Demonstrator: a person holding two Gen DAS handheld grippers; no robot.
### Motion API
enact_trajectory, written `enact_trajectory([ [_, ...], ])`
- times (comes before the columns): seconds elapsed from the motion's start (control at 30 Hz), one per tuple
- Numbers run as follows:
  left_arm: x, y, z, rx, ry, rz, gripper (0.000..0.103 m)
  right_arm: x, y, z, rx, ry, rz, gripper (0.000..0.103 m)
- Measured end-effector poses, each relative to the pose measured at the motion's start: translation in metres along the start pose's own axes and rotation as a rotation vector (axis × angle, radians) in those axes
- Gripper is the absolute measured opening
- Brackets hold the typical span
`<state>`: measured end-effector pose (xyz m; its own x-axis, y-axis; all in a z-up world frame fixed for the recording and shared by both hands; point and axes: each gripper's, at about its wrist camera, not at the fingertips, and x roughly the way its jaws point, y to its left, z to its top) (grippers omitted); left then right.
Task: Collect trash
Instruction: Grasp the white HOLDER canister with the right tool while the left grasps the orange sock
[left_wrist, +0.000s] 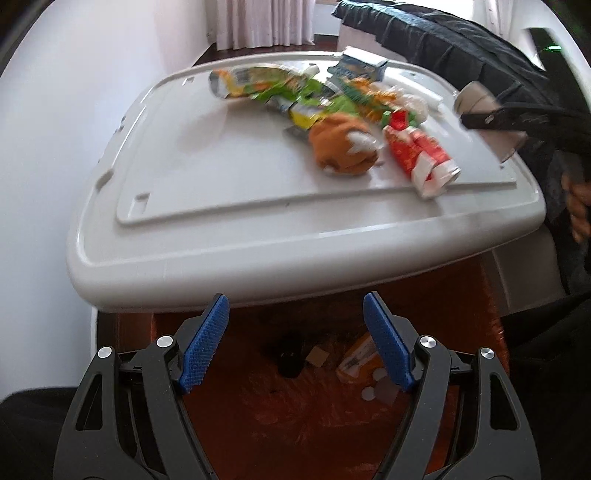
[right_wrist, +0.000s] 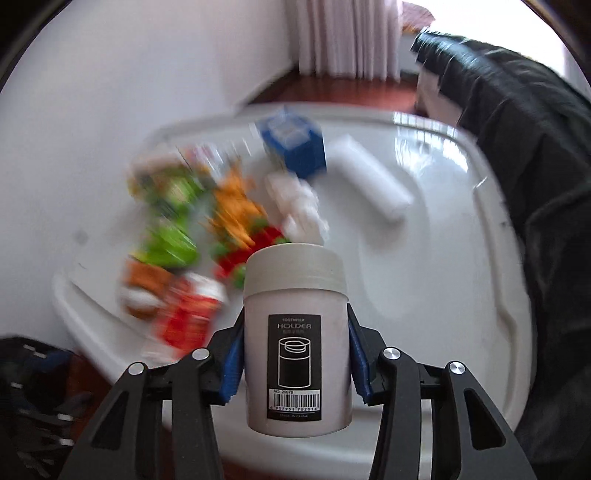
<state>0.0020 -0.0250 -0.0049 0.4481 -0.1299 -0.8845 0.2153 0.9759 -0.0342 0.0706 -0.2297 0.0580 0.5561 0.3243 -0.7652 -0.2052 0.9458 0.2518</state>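
Observation:
My right gripper (right_wrist: 295, 354) is shut on a white toothpick holder (right_wrist: 295, 347) with a grey lid and a black label, held upright above the white table (right_wrist: 424, 280). It also shows in the left wrist view (left_wrist: 480, 110) at the table's right side. A pile of trash lies on the white table (left_wrist: 221, 177): green and orange wrappers (left_wrist: 295, 92), a red wrapper (left_wrist: 417, 155), a brown crumpled bag (left_wrist: 340, 147), a blue carton (left_wrist: 362, 66). My left gripper (left_wrist: 295, 332) is open and empty, below the table's near edge.
A black jacket (left_wrist: 480, 48) hangs at the table's far right. Below the left gripper an orange-brown bin (left_wrist: 314, 406) holds scraps and an orange packet (left_wrist: 358, 362). A white roll (right_wrist: 369, 181) and the blue carton (right_wrist: 295, 144) lie on the table. A dark bag (right_wrist: 33, 398) sits at lower left.

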Motion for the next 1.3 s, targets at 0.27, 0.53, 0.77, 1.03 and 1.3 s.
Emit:
enact_trajectory([
  [0.27, 0.01, -0.024, 0.065, -0.021, -0.033, -0.045, 0.074, -0.062, 0.012, -0.035, 0.095, -0.174, 0.112, 0.047],
  [0.53, 0.055, -0.032, 0.101, -0.078, -0.025, -0.01, 0.074, -0.059, 0.007, -0.036, 0.061, -0.156, 0.085, 0.047],
  [0.77, 0.08, -0.032, 0.111, -0.068, -0.048, 0.043, 0.074, -0.06, 0.008, -0.034, 0.068, -0.17, 0.125, 0.047],
  [1.03, 0.077, -0.035, 0.101, -0.015, -0.144, 0.067, 0.041, -0.055, 0.012, -0.033, 0.069, -0.157, 0.131, 0.047],
  [1.3, 0.068, -0.032, 0.093, 0.024, -0.154, 0.044, 0.03, -0.044, 0.013, -0.032, 0.072, -0.138, 0.104, 0.047],
])
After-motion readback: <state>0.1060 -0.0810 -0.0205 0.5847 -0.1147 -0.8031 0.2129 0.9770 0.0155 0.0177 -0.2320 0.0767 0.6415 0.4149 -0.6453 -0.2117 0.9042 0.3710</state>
